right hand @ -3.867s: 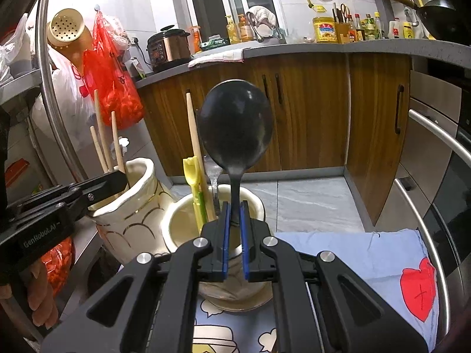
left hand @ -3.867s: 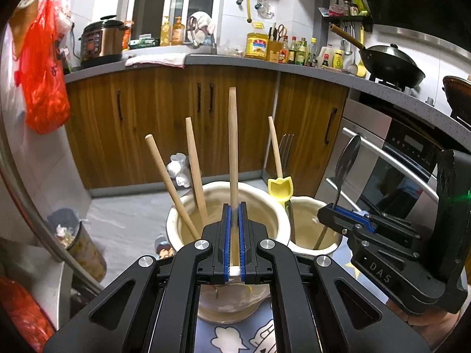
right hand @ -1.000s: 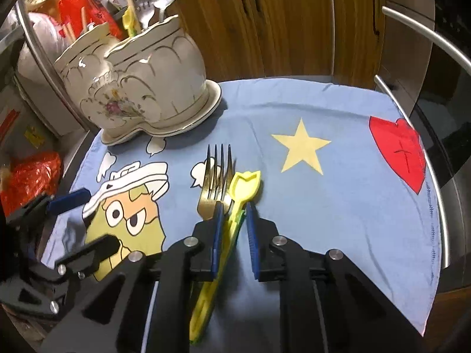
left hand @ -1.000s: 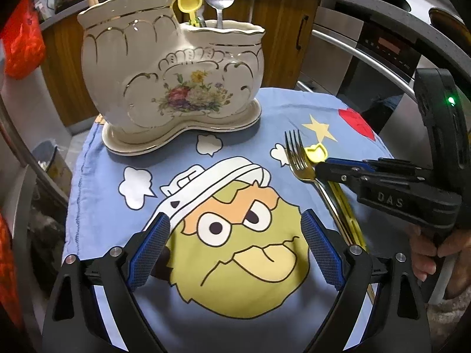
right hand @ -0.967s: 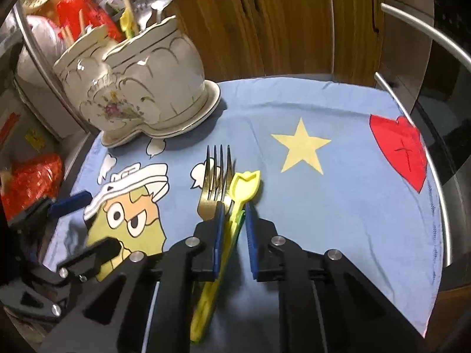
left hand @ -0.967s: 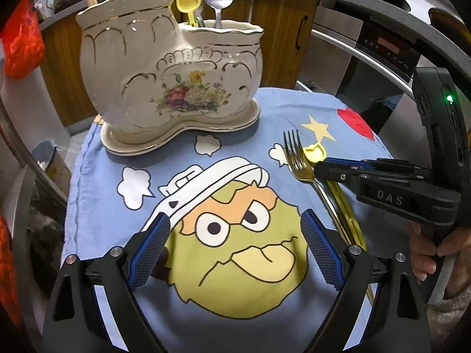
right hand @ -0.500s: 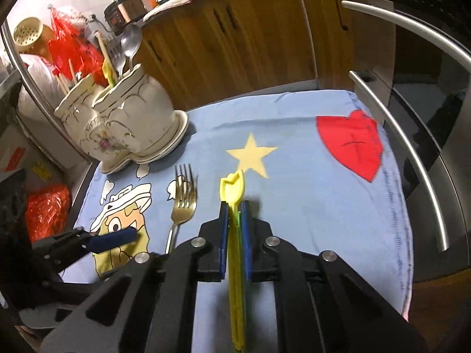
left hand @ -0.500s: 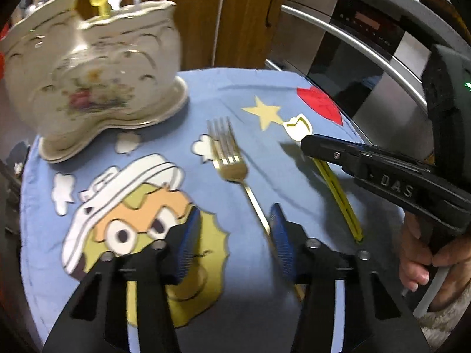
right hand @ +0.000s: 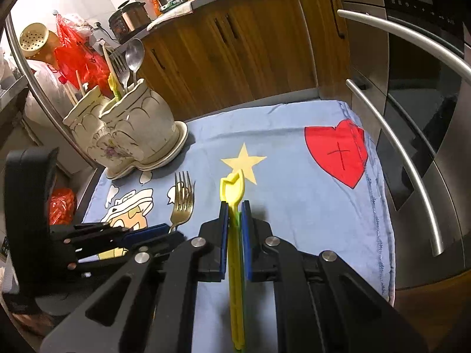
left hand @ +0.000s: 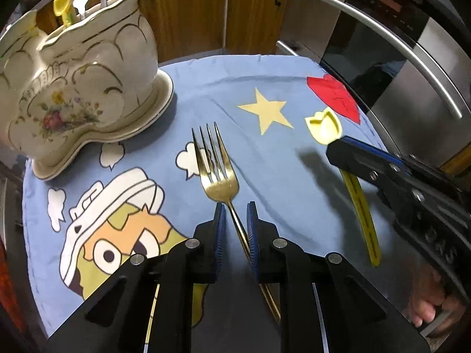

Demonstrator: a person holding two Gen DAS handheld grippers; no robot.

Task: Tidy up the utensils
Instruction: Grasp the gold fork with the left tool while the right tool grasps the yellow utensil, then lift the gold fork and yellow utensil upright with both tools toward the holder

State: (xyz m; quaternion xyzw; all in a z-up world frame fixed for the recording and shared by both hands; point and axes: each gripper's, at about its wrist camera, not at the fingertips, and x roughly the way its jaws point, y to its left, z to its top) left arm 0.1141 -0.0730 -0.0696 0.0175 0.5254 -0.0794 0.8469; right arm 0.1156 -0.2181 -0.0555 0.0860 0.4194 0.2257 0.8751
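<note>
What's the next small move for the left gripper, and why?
Probably finish closing on the gold fork before lifting. The left gripper is closing with the fork's handle between its pads, a gap visible on each side, and the fork lies flat on the blue cloth. The right gripper already clamps the yellow utensil.

Each camera rides just behind its own claw, looking steeply down and forward, close over the blue cartoon cloth (left hand: 282, 67) toward the wooden cabinets (right hand: 250, 47). Both views share the cloth, the gold fork (left hand: 219, 176) and the ceramic utensil holder (right hand: 138, 126).
</note>
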